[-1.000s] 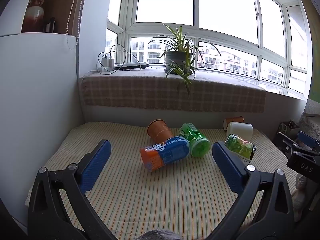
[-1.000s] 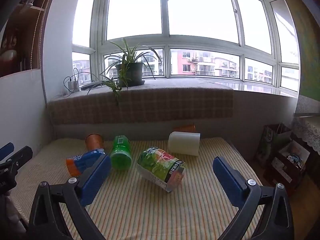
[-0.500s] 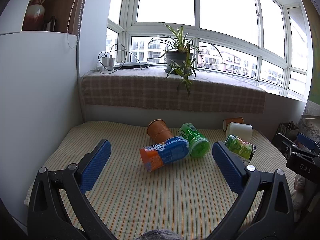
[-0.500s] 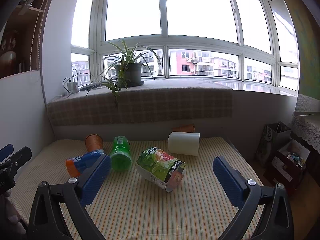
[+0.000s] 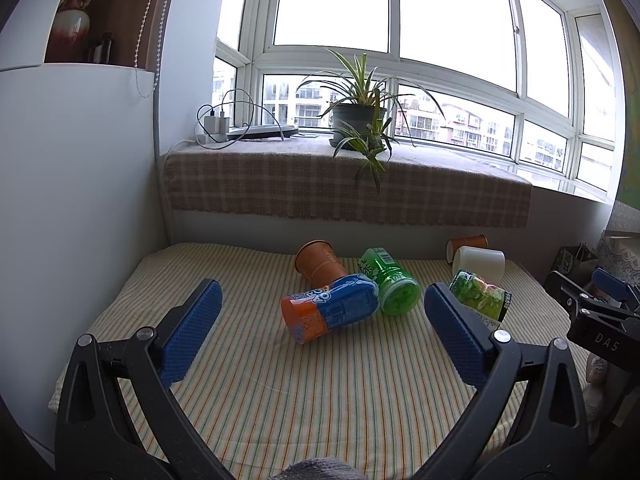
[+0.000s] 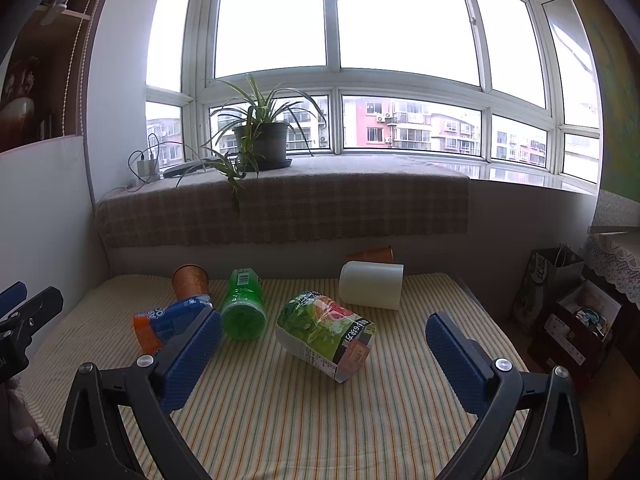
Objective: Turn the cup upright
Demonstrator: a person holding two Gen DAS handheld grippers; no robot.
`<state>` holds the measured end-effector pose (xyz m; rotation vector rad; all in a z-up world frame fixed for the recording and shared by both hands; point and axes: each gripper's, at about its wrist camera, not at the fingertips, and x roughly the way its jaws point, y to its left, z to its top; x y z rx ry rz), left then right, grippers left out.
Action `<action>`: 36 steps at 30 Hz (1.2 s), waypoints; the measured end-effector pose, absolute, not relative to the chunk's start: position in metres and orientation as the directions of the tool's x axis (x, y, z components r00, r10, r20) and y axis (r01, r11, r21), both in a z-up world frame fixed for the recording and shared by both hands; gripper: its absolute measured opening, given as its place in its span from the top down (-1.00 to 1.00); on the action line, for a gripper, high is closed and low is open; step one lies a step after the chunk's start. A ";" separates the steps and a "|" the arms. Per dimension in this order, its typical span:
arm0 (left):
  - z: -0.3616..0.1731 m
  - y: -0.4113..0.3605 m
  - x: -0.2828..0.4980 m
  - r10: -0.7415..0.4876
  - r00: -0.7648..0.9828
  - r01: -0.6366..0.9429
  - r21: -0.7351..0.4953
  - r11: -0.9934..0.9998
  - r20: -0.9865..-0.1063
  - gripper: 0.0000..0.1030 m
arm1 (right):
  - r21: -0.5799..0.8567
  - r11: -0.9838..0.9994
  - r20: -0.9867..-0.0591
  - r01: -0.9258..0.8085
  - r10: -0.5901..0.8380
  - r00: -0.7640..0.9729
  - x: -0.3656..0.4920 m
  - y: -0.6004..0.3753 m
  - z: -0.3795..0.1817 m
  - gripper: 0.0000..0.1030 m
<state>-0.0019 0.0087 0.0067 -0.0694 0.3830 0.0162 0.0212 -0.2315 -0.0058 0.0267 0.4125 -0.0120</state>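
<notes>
Cups everywhere, all lying on their sides on the striped yellow-and-green mattress cover [image 5: 320, 400] below the window ledge, none yet stood up. Nearest the left gripper [image 5: 320, 320]: blue-and-orange printed plastic cup [image 5: 330, 312], lying crosswise, its blue end touching the brown paper cup [image 5: 318, 262] behind it and the translucent green plastic cup [image 5: 390, 286] beside it. Green cup pointing its wide end toward the cameras. Further right, green-and-red labelled carton cup [image 6: 326, 334], centred ahead of the right gripper [image 6: 324, 348] and apart from the cluster, so probably the easiest first pick. Behind it, plain white cylindrical cup [image 6: 371, 290], and against the wall a second brown paper cup [image 6: 372, 255]. Both grippers spread wide and carrying nothing, hovering short of the cups above the near part of the bed, likely lined up for an approach. Potted spider plant [image 6: 260, 144] and charger cables on the ledge, well clear of the work
</notes>
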 end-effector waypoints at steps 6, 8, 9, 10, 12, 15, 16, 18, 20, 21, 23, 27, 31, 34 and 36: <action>0.006 0.008 -0.002 0.003 0.928 -0.029 -0.066 0.997 -0.373 -0.99 | 0.023 1.000 -0.407 0.012 -0.001 0.914 0.022 -0.230 -0.007 -1.00; 0.006 0.008 -0.002 0.002 0.928 -0.029 -0.066 0.997 -0.373 -0.99 | 0.023 1.000 -0.406 0.013 -0.003 0.914 0.022 -0.230 -0.007 -1.00; 0.006 0.008 -0.002 0.002 0.928 -0.028 -0.065 0.997 -0.373 -0.99 | 0.024 1.000 -0.407 0.012 -0.002 0.914 0.023 -0.230 -0.007 -1.00; 0.007 0.008 -0.002 0.002 0.928 -0.029 -0.065 0.997 -0.373 -0.99 | 0.026 1.000 -0.408 0.010 0.001 0.913 0.023 -0.231 -0.007 -1.00; 0.007 0.008 -0.002 0.003 0.927 -0.029 -0.065 0.997 -0.374 -0.99 | 0.029 1.000 -0.410 0.009 0.003 0.912 0.024 -0.231 -0.008 -1.00; 0.007 0.008 -0.002 0.003 0.928 -0.030 -0.066 0.997 -0.374 -0.99 | 0.029 1.000 -0.413 0.007 0.005 0.911 0.024 -0.230 -0.008 -1.00; 0.007 0.008 -0.002 0.003 0.928 -0.030 -0.066 0.997 -0.374 -0.99 | 0.029 1.000 -0.412 0.007 0.006 0.911 0.024 -0.230 -0.008 -1.00; 0.007 0.008 -0.002 0.003 0.928 -0.030 -0.064 0.997 -0.373 -0.99 | 0.028 1.000 -0.412 0.008 0.004 0.911 0.024 -0.230 -0.008 -1.00; 0.007 0.008 -0.002 0.002 0.928 -0.029 -0.066 0.997 -0.373 -0.99 | 0.027 1.000 -0.412 0.008 0.004 0.911 0.025 -0.230 -0.009 -1.00; 0.008 0.008 -0.001 0.003 0.928 -0.029 -0.065 0.997 -0.373 -0.99 | 0.028 1.000 -0.414 0.007 0.005 0.910 0.025 -0.230 -0.009 -1.00; 0.008 0.008 -0.001 0.002 0.928 -0.028 -0.066 0.997 -0.373 -0.99 | 0.031 1.000 -0.415 0.007 0.007 0.910 0.025 -0.230 -0.009 -1.00; 0.008 0.008 -0.002 0.002 0.928 -0.029 -0.066 0.997 -0.374 -0.99 | 0.029 1.000 -0.416 0.006 0.006 0.909 0.026 -0.230 -0.009 -1.00; 0.008 0.008 -0.002 0.002 0.928 -0.029 -0.066 0.997 -0.373 -0.99 | 0.029 1.000 -0.417 0.007 0.006 0.909 0.026 -0.230 -0.009 -1.00; 0.008 0.008 -0.002 0.003 0.928 -0.030 -0.066 0.997 -0.373 -0.99 | 0.029 1.000 -0.420 0.006 0.007 0.908 0.026 -0.230 -0.009 -1.00; 0.007 0.008 -0.002 0.003 0.928 -0.030 -0.067 0.997 -0.374 -0.99 | 0.029 1.000 -0.422 0.006 0.007 0.906 0.027 -0.229 -0.010 -1.00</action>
